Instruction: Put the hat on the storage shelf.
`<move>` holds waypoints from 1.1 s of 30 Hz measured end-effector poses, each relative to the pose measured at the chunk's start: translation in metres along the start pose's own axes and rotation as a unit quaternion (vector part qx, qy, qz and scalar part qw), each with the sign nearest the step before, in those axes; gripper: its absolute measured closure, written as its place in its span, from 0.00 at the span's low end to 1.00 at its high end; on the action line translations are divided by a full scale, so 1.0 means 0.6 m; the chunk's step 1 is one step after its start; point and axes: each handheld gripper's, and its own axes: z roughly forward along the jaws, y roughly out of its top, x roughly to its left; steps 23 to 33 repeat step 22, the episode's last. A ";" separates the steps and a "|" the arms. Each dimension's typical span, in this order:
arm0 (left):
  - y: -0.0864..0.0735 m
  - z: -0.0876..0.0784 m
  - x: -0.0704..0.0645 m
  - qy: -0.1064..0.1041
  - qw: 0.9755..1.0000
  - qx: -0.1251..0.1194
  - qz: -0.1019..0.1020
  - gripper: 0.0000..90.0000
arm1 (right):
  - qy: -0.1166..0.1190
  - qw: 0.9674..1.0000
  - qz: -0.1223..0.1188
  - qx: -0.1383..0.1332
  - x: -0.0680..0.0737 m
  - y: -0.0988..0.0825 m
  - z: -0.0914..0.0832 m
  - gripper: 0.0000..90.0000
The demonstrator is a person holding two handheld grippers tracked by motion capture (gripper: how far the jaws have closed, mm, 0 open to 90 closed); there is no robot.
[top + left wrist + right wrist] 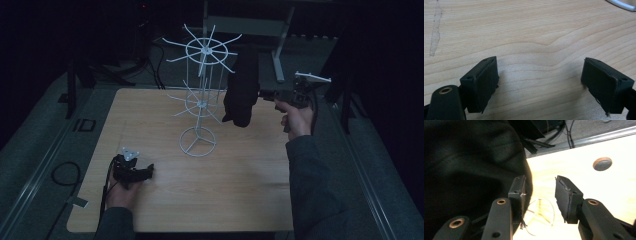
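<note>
A: So, the right gripper (267,95) first. What is it doing?

B: It is held up beside the dark cloth (242,92), and in the right gripper view its jaws stand apart, released, with the cloth (471,170) against the outer side of one jaw and nothing between them.

A: And where does the cloth sit?

B: It hangs from an arm of the upper ring of the white wire rack (200,100), on the rack's right side, clear of the counter (240,185). The round wire base of the rack (541,213) shows through the gap of the jaws.

A: Which step is that, would you say?

B: I judge it the hanging step, at or near the let-go: the cloth seems to carry its own weight on the rack, though I cannot see the hook itself.

A: The other hand?

B: The left gripper (145,172) rests low on the counter near the front left, jaws wide and empty over bare wood (536,37).

A: Next?

B: Probably drawing the right gripper straight back without snagging the cloth or rocking the light rack.
</note>
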 end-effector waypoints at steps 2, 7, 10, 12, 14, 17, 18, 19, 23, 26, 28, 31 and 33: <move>0.000 0.000 0.000 0.000 1.000 0.000 0.000 0.17 | -0.010 1.000 -0.005 0.003 -0.002 -0.002 0.000 0.67; 0.000 0.000 0.000 0.000 1.000 0.000 0.000 0.17 | -0.034 0.999 -0.014 0.007 -0.010 -0.006 -0.003 0.67; 0.000 0.000 0.000 0.000 1.000 0.001 0.000 0.17 | -0.036 0.999 -0.011 0.005 -0.018 -0.008 -0.008 0.67; 0.000 0.000 -0.001 0.000 1.000 -0.001 -0.001 0.17 | -0.037 0.999 -0.008 0.005 -0.023 -0.010 -0.009 0.67; 0.000 0.000 0.000 0.000 1.000 0.001 0.000 0.17 | -0.040 0.999 -0.007 0.006 -0.027 -0.012 -0.011 0.67; 0.000 0.000 0.000 0.000 1.000 0.001 0.001 0.17 | -0.043 0.999 -0.007 0.008 -0.031 -0.015 -0.011 0.67; 0.000 0.000 0.000 0.000 1.000 0.001 0.000 0.17 | -0.045 0.999 -0.008 0.009 -0.033 -0.017 -0.011 0.67; 0.000 0.000 0.000 0.000 1.000 0.002 0.001 0.17 | -0.047 0.999 -0.006 0.011 -0.036 -0.019 -0.011 0.67; 0.000 0.000 0.000 0.000 1.000 0.001 0.001 0.17 | -0.054 0.998 -0.011 0.014 -0.044 -0.025 -0.011 0.67; 0.000 0.000 0.000 0.000 1.000 0.001 0.001 0.17 | -0.054 0.998 -0.011 0.014 -0.044 -0.025 -0.011 0.67; 0.000 0.000 0.000 0.000 1.000 0.001 0.001 0.17 | -0.054 0.998 -0.011 0.014 -0.044 -0.025 -0.011 0.67; 0.000 0.000 0.000 0.000 1.000 0.001 0.001 0.17 | -0.054 0.998 -0.011 0.014 -0.044 -0.025 -0.011 0.67; 0.000 0.000 0.000 0.000 1.000 0.001 0.001 0.17 | -0.054 0.998 -0.011 0.014 -0.044 -0.025 -0.011 0.67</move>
